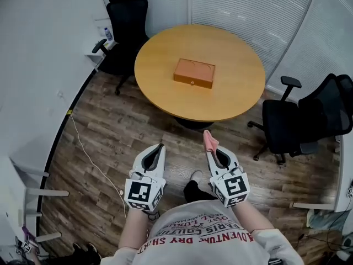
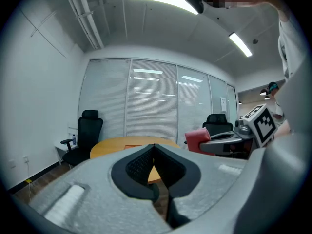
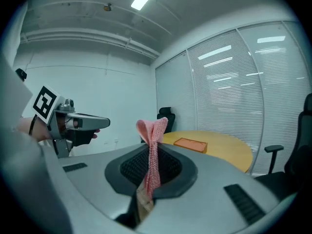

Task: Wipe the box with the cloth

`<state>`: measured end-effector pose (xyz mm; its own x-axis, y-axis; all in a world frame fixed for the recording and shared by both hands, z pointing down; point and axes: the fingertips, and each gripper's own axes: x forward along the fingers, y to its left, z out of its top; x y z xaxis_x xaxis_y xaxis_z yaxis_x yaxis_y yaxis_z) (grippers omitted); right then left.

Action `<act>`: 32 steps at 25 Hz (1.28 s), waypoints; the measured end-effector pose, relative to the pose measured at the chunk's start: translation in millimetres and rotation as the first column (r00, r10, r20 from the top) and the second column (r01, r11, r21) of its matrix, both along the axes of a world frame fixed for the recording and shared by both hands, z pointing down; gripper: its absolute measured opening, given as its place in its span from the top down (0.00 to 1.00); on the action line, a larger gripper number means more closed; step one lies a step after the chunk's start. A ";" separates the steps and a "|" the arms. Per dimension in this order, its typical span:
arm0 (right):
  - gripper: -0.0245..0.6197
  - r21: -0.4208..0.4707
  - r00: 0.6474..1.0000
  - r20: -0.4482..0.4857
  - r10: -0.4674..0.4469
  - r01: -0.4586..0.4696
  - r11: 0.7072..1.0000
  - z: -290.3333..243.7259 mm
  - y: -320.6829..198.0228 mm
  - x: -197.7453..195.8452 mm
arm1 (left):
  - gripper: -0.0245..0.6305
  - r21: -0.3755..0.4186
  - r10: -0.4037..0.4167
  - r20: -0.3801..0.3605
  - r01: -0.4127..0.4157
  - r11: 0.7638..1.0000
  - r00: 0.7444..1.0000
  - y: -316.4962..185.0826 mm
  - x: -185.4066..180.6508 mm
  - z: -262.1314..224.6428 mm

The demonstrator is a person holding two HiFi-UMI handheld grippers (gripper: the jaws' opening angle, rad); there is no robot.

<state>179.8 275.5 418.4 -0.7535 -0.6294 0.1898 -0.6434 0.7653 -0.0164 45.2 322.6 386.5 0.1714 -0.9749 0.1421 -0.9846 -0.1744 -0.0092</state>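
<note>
An orange box (image 1: 194,73) lies flat near the middle of the round wooden table (image 1: 160,87); it also shows in the right gripper view as the orange box (image 3: 190,144). My right gripper (image 1: 212,147) is shut on a pink cloth (image 1: 209,140), whose folded end sticks out past the jaws as the pink cloth (image 3: 152,150). My left gripper (image 1: 159,148) is shut with nothing in it, its jaws meeting at the tip (image 2: 154,145). Both grippers hang over the floor, well short of the table. The cloth (image 2: 197,139) shows at the right in the left gripper view.
A black office chair (image 1: 124,26) stands behind the table at the left, another black chair (image 1: 300,120) at the right. A white cable (image 1: 88,156) runs over the wooden floor. White shelving (image 1: 30,195) stands at the left, blinds along the back wall.
</note>
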 end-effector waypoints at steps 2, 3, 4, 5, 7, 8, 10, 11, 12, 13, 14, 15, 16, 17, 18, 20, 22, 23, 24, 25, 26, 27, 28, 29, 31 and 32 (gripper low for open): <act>0.92 -0.004 1.000 -0.001 -0.015 0.015 1.000 -0.4 -30.2 -10.7 | 0.95 -0.002 -0.007 -0.004 0.007 1.000 1.000 -32.6 -9.2 0.5; 0.92 -0.003 1.000 0.001 -0.017 0.017 1.000 -1.2 -45.9 -15.0 | 0.95 -0.004 -0.009 -0.008 0.009 1.000 1.000 -49.3 -13.3 1.0; 0.92 -0.002 1.000 0.003 -0.016 0.016 1.000 -1.8 -61.3 -18.7 | 0.95 -0.006 -0.009 -0.012 0.009 1.000 1.000 -65.6 -16.7 1.8; 0.92 -0.003 1.000 0.004 -0.014 0.014 1.000 -1.9 -75.9 -21.8 | 0.95 -0.010 -0.005 -0.015 0.005 1.000 1.000 -80.6 -19.1 3.0; 0.92 -0.008 1.000 0.007 -0.010 0.010 1.000 0.0 -102.3 -25.6 | 0.95 -0.018 0.007 -0.011 -0.007 1.000 1.000 -106.8 -20.9 5.6; 0.92 -0.011 1.000 0.009 -0.008 0.008 1.000 1.5 -114.6 -26.1 | 0.95 -0.021 0.013 -0.007 -0.013 1.000 1.000 -118.7 -20.5 6.2; 0.92 -0.023 1.000 0.019 -0.002 0.002 1.000 4.5 -138.0 -26.0 | 0.95 -0.025 0.019 0.004 -0.019 0.999 1.000 -140.6 -19.4 6.3; 0.92 -0.030 1.000 0.025 0.001 0.000 1.000 5.4 -148.3 -27.2 | 0.95 -0.028 0.020 0.009 -0.020 0.999 1.000 -149.9 -20.0 6.2; 0.92 -0.034 1.000 0.031 0.002 -0.001 0.999 5.8 -157.3 -29.6 | 0.95 -0.031 0.020 0.012 -0.019 0.999 1.000 -157.8 -21.7 6.0; 0.92 -0.034 0.999 0.036 0.001 0.000 0.999 5.5 -165.4 -33.1 | 0.95 -0.034 0.017 0.013 -0.017 0.999 1.000 -164.6 -24.4 6.0; 0.92 -0.034 0.999 0.039 -0.002 0.003 0.999 4.8 -172.5 -37.3 | 0.95 -0.038 0.014 0.012 -0.014 0.999 1.000 -170.8 -27.1 6.4; 0.92 -0.036 0.999 0.040 -0.005 0.007 0.999 4.1 -178.8 -41.5 | 0.95 -0.043 0.012 0.010 -0.012 0.999 1.000 -176.9 -29.6 7.7; 0.92 -0.039 0.999 0.041 -0.008 0.010 0.999 4.3 -184.7 -45.1 | 0.95 -0.049 0.011 0.009 -0.010 0.999 1.000 -183.3 -31.6 9.8; 0.92 -0.043 0.999 0.042 -0.011 0.013 0.999 5.5 -190.7 -47.9 | 0.95 -0.056 0.009 0.007 -0.009 0.998 1.000 -190.1 -33.4 12.7; 0.92 -0.047 0.999 0.041 -0.013 0.014 0.999 7.6 -196.6 -49.9 | 0.95 -0.062 0.008 0.003 -0.008 0.998 1.000 -196.9 -34.8 16.0; 0.92 -0.056 0.999 0.033 -0.013 0.015 0.998 13.8 -208.0 -52.6 | 0.95 -0.074 0.011 -0.013 -0.012 0.997 1.000 -209.0 -36.0 23.4; 0.92 -0.068 1.000 0.026 -0.011 0.012 0.998 19.5 -219.1 -56.2 | 0.95 -0.088 0.021 -0.021 -0.023 0.996 1.000 -220.0 -37.3 30.7; 0.92 -0.075 1.000 0.023 -0.008 0.009 0.997 21.5 -224.5 -58.7 | 0.95 -0.096 0.027 -0.022 -0.029 0.995 0.999 -225.9 -39.1 33.8; 0.92 -0.080 1.000 0.020 -0.004 0.005 0.997 23.1 -229.8 -61.6 | 0.95 -0.103 0.032 -0.022 -0.035 0.994 0.999 -232.1 -41.8 36.2; 0.92 -0.082 1.000 0.015 0.001 0.000 0.997 24.5 -235.5 -64.4 | 0.95 -0.107 0.037 -0.024 -0.040 0.993 0.999 -238.8 -45.4 37.6; 0.92 -0.083 1.000 0.009 0.006 -0.005 0.997 26.0 -241.6 -67.4 | 0.95 -0.109 0.042 -0.026 -0.044 0.993 0.999 -246.1 -49.7 38.0; 0.92 -0.085 1.000 0.002 0.011 -0.011 0.996 27.3 -248.5 -70.6 | 0.95 -0.109 0.046 -0.028 -0.049 0.993 0.999 -254.1 -54.2 37.4; 0.92 -0.088 1.000 -0.002 0.017 -0.017 0.996 28.2 -256.3 -73.9 | 0.95 -0.108 0.051 -0.029 -0.054 0.993 0.998 -262.8 -58.7 36.3; 0.92 -0.091 1.000 -0.006 0.024 -0.024 0.996 28.7 -264.7 -77.3 | 0.95 -0.106 0.058 -0.029 -0.061 0.993 0.998 -272.2 -62.8 35.0; 0.92 -0.098 0.999 -0.016 0.042 -0.043 0.994 29.4 -282.3 -84.7 | 0.95 -0.106 0.077 -0.028 -0.079 0.991 0.997 -291.4 -71.7 32.8; 0.92 -0.100 0.998 -0.024 0.052 -0.054 0.994 29.9 -291.4 -89.3 | 0.95 -0.107 0.086 -0.029 -0.089 0.990 0.996 -301.3 -77.4 32.1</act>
<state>90.5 -15.9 448.3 -0.7147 -0.6452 0.2699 -0.6840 0.7253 -0.0774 -32.3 21.3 418.6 0.2601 -0.9352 0.2402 -0.9652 -0.2587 0.0381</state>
